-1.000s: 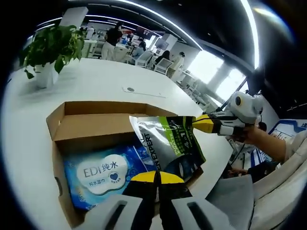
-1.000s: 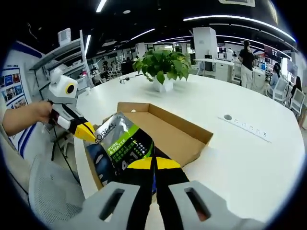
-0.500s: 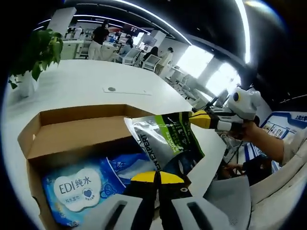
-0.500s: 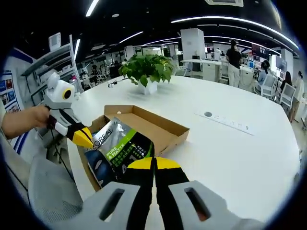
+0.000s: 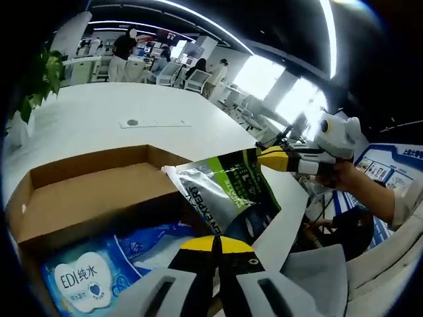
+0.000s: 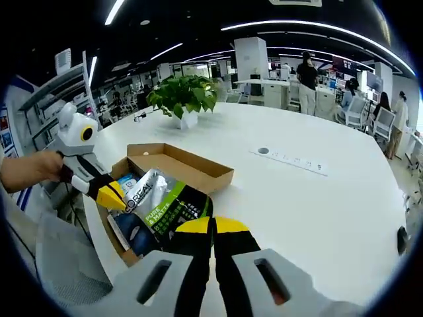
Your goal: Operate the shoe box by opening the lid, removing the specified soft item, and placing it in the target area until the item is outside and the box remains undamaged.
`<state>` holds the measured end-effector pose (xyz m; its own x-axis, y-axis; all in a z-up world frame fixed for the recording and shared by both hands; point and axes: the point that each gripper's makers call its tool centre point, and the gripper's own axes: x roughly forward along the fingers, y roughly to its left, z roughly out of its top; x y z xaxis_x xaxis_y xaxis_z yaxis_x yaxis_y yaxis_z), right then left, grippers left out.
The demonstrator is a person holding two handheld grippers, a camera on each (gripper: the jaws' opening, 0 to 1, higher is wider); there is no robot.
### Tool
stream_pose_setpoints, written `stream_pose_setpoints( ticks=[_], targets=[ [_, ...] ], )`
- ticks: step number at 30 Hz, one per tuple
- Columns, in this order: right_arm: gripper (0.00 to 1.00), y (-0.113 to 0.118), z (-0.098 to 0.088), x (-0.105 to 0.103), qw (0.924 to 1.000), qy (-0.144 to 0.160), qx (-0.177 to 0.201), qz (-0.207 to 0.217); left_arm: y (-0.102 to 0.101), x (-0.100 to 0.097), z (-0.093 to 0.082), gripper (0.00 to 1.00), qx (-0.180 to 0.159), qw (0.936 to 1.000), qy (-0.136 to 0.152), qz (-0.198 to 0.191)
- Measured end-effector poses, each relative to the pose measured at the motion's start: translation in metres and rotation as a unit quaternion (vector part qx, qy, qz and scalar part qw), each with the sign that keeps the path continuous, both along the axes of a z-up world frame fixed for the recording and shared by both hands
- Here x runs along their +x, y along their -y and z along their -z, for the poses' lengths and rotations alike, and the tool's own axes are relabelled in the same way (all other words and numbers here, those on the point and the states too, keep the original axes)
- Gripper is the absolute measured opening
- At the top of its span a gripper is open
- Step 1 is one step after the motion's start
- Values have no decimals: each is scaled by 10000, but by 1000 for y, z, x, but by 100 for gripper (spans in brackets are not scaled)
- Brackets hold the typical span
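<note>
Both grippers are clamped shut on the silver-and-green pouch [image 5: 228,198], the left gripper [image 5: 217,242] pinching its lower edge and the right gripper [image 6: 212,223] its opposite corner, holding it stretched just above the open cardboard box [image 5: 86,191]. Inside the box, under the pouch, lies a blue wipes pack [image 5: 99,271]. Beyond the box on the white table [image 6: 317,198] stands a potted plant [image 6: 182,99].

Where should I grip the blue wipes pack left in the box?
Take the blue wipes pack by an upturned edge, coming straight down from above: it lies flat in the open box, whose walls block a side approach, and its soft film pinches easily.
</note>
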<state>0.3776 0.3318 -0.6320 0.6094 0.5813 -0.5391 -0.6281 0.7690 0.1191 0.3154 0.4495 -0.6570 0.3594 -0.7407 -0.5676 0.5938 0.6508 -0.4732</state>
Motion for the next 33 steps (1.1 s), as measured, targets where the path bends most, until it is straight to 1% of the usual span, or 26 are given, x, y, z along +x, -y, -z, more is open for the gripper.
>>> stream_pose_setpoints(
  ticks=[5, 13, 17, 21, 29, 32, 33],
  targets=[
    [0, 15, 2, 2, 9999, -20, -37, 113, 16, 1, 3, 0, 33, 9999, -25, 134],
    [0, 35, 5, 8, 9996, -38, -104, 266, 36, 5, 7, 0, 28, 9997, -68, 230],
    [0, 47, 8, 12, 9991, -58, -141, 384, 47, 11, 10, 0, 44, 9996, -92, 264],
    [0, 56, 14, 14, 9987, -120, -170, 470, 53, 17, 13, 0, 88, 9994, -117, 324],
    [0, 64, 33, 23, 9977, -293, -276, 550, 63, 23, 24, 0, 399, 9979, -232, 461],
    [0, 65, 39, 26, 9973, -348, -313, 562, 66, 27, 31, 0, 701, 9955, -224, 592],
    [0, 65, 40, 26, 9973, -358, -316, 566, 66, 27, 32, 0, 729, 9952, -236, 609]
  ],
)
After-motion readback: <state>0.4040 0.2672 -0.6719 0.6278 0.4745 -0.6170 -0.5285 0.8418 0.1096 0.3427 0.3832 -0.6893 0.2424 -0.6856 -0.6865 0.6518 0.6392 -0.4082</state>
